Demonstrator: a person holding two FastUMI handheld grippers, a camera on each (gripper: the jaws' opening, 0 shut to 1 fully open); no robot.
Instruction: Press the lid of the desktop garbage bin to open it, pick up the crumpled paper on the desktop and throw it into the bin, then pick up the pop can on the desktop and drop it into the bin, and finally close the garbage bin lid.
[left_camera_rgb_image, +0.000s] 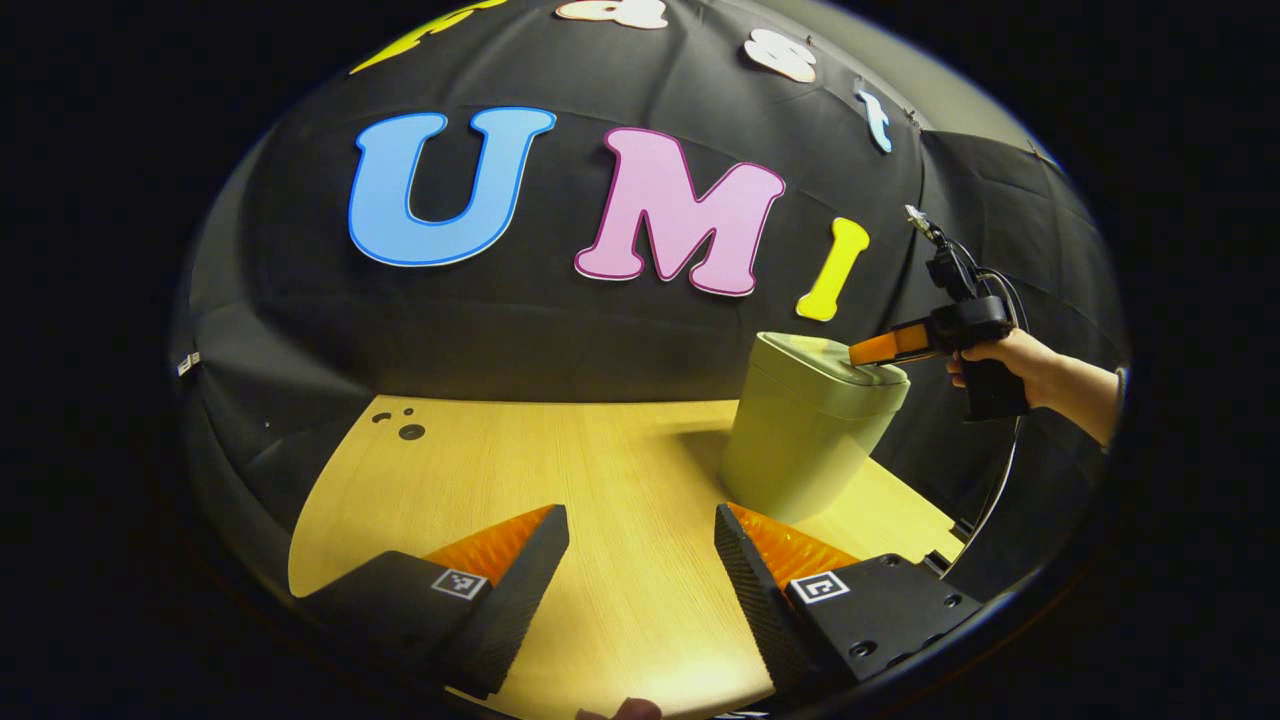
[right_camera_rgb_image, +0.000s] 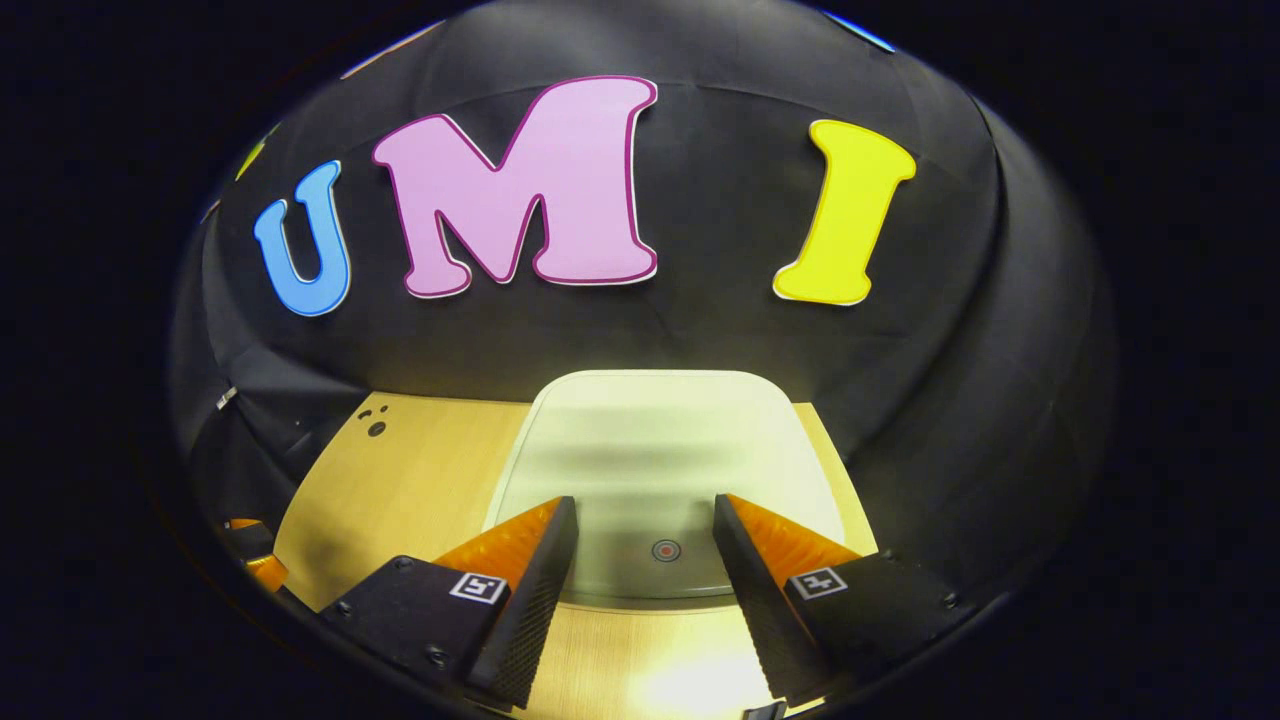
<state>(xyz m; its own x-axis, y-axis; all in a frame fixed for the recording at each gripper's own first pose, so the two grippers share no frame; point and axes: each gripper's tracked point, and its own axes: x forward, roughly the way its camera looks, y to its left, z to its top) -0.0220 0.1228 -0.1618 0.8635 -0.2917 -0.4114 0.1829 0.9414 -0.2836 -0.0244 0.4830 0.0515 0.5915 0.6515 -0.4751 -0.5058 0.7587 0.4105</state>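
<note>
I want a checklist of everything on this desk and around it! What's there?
Surface: pale wooden table, with small dark holes near its far left corner.
Job's things: green garbage bin standing upright on the table, its lid closed; a small round red mark sits near the lid's front edge. Crumpled paper and pop can: nothing seen.
Clutter: nothing seen.
Grippers: left gripper open, nothing between its fingers, over bare table. Right gripper open, over the lid's front edge; in the left gripper view its tip is at the lid top; contact cannot be told.
Cables: a dark cable hangs below the hand holding the right gripper.
Surroundings: black cloth wall behind the table.
</note>
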